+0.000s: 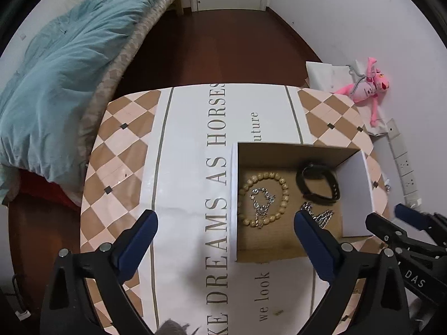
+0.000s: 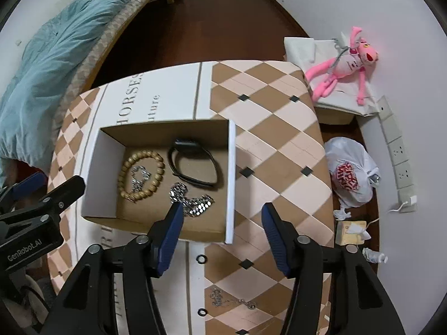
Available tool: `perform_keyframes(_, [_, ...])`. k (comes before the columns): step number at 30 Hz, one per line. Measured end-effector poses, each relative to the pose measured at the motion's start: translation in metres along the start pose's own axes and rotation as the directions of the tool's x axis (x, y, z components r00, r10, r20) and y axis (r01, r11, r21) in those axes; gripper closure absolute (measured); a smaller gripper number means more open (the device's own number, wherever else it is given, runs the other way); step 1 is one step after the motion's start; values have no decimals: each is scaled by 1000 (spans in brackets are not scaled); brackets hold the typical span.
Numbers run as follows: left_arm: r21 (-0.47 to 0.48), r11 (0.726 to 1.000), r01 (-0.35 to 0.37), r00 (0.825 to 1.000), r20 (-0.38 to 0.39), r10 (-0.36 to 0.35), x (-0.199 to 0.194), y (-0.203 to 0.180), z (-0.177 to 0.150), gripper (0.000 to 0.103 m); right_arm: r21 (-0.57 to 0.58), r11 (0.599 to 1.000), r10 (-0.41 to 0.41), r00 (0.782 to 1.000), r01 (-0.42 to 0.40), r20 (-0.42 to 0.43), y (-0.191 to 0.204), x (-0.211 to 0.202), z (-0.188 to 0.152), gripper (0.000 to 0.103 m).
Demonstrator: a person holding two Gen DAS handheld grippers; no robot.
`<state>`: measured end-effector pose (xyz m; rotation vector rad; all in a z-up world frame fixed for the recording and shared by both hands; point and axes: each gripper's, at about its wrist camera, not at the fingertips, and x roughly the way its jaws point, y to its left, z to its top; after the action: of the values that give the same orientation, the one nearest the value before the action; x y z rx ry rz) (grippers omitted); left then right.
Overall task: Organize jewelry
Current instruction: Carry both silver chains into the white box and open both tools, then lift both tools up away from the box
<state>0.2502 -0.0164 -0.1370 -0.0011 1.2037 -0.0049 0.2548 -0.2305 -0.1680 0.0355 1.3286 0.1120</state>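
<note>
Both hand-held grippers, left (image 1: 225,227) and right (image 2: 222,217), gape wide, holding nothing. In the open cardboard box (image 2: 106,150) on the checkered tabletop (image 2: 279,145): wooden bead bracelet (image 2: 141,176) at 9 o'clock, black band (image 2: 195,166) at 1, silver chain (image 2: 192,199) at 5.

The checkered tabletop (image 1: 117,150) is viewed steeply from above and close by both wrist cameras; the open cardboard box (image 1: 290,150) (image 2: 164,129) (left view's right, right view's left) is shared.

Dark wood floor (image 1: 223,47), white walls (image 1: 349,14)
</note>
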Motion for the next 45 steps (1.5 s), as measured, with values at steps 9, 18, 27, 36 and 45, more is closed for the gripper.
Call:
perform_keyframes(9, [-6,999,-32,999,33,32,-4,-4,-17,1,-3,997,-80,996,80,34,-3,0,-18,9])
perform_keyframes(18, [-8,999,-44,994,101,45,-40,-7,-28,1,13,994,-111,987,110,114,-9,-32,-31,7])
perform_keyframes(27, [-5,999,-54,979,195,54,-96,-13,-46,1,31,990,-139,962,136,234,-6,-89,-55,2])
perform_keyframes(36, [-22,999,-39,962,270,44,-148,-16,-65,1,39,987,-161,921,157,356,-3,-152,-78,0])
perform_keyframes(45, [-34,999,-26,953,302,35,-178,-16,-78,1,49,990,-142,902,133,408,-1,-192,-99,0])
